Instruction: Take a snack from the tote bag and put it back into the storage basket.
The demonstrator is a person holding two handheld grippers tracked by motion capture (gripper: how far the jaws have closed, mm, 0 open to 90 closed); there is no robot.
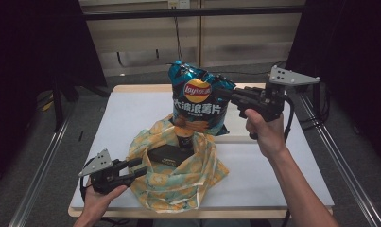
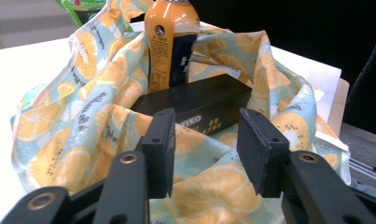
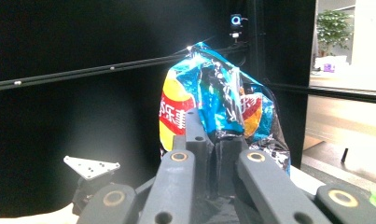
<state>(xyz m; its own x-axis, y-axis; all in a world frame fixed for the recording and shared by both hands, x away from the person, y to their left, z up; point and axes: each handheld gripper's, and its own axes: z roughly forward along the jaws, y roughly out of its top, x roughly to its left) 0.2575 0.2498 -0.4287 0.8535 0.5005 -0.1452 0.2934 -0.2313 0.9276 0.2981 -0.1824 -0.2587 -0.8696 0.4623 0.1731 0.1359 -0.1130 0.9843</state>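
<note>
I held the right gripper (image 1: 233, 97) raised above the table (image 1: 282, 170), its jaws clamped on the edge of the blue chip bag (image 1: 200, 101), which hung clear of the surface just ahead of its fingertips. In the right gripper view the bag's crumpled foil sat pinched between the pads. I kept the left gripper (image 1: 134, 169) low at the near edge of the fruit-print cloth bag (image 1: 178, 182), jaws parted at a medium gap and gripping nothing. Just ahead of those jaws, inside the cloth bag, lay the black box (image 2: 195, 103); the orange bottle (image 2: 170, 42) stood upright beyond it.
</note>
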